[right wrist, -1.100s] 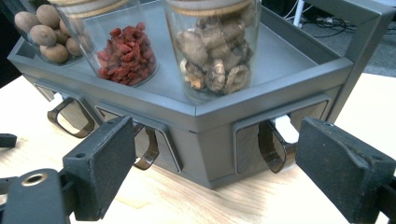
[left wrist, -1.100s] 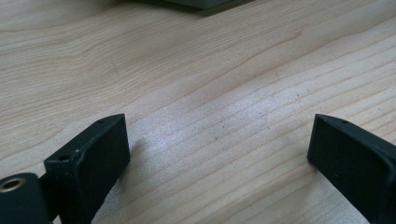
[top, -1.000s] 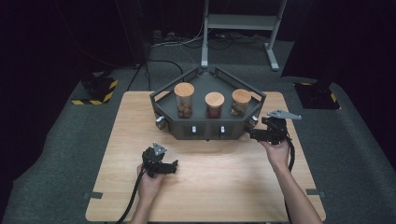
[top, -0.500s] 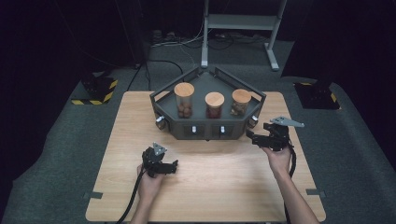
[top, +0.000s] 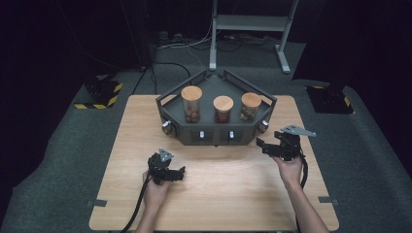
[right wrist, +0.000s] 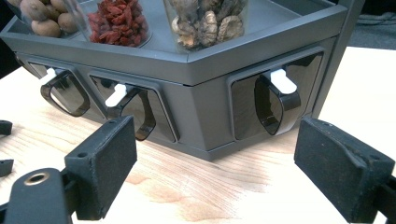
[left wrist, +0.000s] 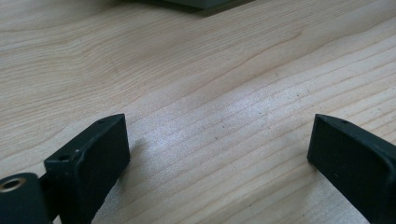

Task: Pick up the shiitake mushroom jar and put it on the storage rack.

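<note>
Two grippers hovered over a wooden table (top: 121, 145), jaws spread and empty: the left gripper (top: 180, 173) well back, the right gripper (right wrist: 215, 172) facing a dark jar stand (right wrist: 205, 60) at the table's far edge. Its drawer handle (right wrist: 275, 102), a stiff, smooth plastic loop, probably suited a light pinch across its curved front

Table (top: 121, 145): pale wood, fine grain lines. Rack (top: 216, 133): dark grey all over; glossy black scoops (right wrist: 275, 105) with white tabs on its front. Three clear jars, light wooden lids: left jar (top: 191, 104) brown round pieces; middle jar (top: 223, 109) red berries; right jar (top: 250, 107) tan, mottled pieces. Left gripper (top: 180, 174) and right gripper (top: 261, 144): black, each with a grey plate. Floor (top: 63, 145): dark grey carpet. Yellow-and-black striped block (top: 99, 94) at far left.
</note>
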{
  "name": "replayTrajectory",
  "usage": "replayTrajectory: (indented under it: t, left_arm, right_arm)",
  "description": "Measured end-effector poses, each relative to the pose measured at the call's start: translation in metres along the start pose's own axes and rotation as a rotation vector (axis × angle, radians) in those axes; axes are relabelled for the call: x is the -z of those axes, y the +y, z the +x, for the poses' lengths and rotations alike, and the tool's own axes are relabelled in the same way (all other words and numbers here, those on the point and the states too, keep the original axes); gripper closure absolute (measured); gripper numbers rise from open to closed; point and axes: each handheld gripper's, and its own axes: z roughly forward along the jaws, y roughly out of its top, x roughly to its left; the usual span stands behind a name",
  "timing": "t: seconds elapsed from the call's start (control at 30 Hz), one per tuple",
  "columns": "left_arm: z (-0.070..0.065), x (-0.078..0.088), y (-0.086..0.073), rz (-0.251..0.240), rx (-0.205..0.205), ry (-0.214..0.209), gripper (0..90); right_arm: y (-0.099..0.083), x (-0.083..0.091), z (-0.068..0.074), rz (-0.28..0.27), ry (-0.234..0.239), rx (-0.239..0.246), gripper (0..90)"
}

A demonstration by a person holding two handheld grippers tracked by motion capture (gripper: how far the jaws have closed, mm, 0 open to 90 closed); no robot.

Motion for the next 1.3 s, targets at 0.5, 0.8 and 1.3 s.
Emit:
replayTrajectory:
  t: [0.5, 0.8, 1.3]
  left_arm:
    - [0.000, 0.000, 0.000, 0.000, 0.000, 0.000, 5.8]
    - [0.000, 0.000, 0.000, 0.000, 0.000, 0.000, 5.8]
    - [0.000, 0.000, 0.000, 0.000, 0.000, 0.000, 5.8]
  right_arm:
    - [-0.009, -0.004, 0.002, 0.018, -0.005, 0.004, 13.0]
    - [-0.015, -0.006, 0.003, 0.023, -0.007, 0.005, 13.1]
    - [-0.025, -0.009, 0.003, 0.034, -0.011, 0.006, 12.9]
